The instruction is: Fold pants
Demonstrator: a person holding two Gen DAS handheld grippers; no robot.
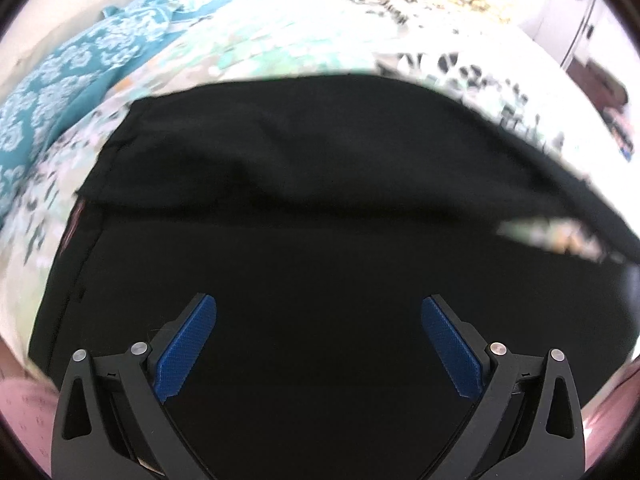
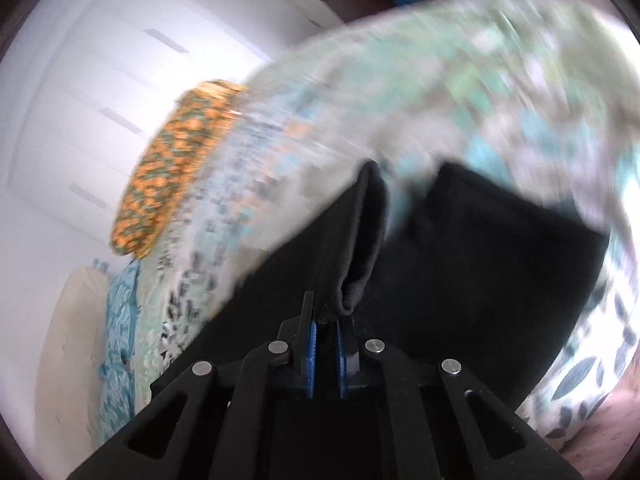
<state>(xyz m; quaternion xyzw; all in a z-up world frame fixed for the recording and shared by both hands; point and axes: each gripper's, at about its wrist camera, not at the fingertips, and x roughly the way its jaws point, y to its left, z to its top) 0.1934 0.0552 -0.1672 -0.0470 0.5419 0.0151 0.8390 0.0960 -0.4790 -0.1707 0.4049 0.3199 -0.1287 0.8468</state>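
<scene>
The black pants [image 1: 304, 184] lie spread on a bed covered by a floral sheet [image 1: 280, 40], filling most of the left wrist view. Their far edge runs in a shallow arc across the frame; the left edge shows a stitched seam dropping toward the near corner. A folded layer lies across the far portion, its lower edge forming a crease line.

The left gripper [image 1: 319, 320] hangs over the near part of the pants, fingers [image 1: 188, 344] spread wide, holding nothing.

The right gripper [image 2: 325, 328] has its fingers [image 2: 311, 356] pressed nearly together on a bunched edge of the pants [image 2: 480, 260], which rises in a fold from the pinch. This view is heavily blurred.

Sheet shows bare beyond the far edge. A teal patterned cloth [image 1: 60, 92] lies at the left, an orange patterned pillow [image 2: 168, 168] farther off, white cupboards [image 2: 80, 120] behind.
</scene>
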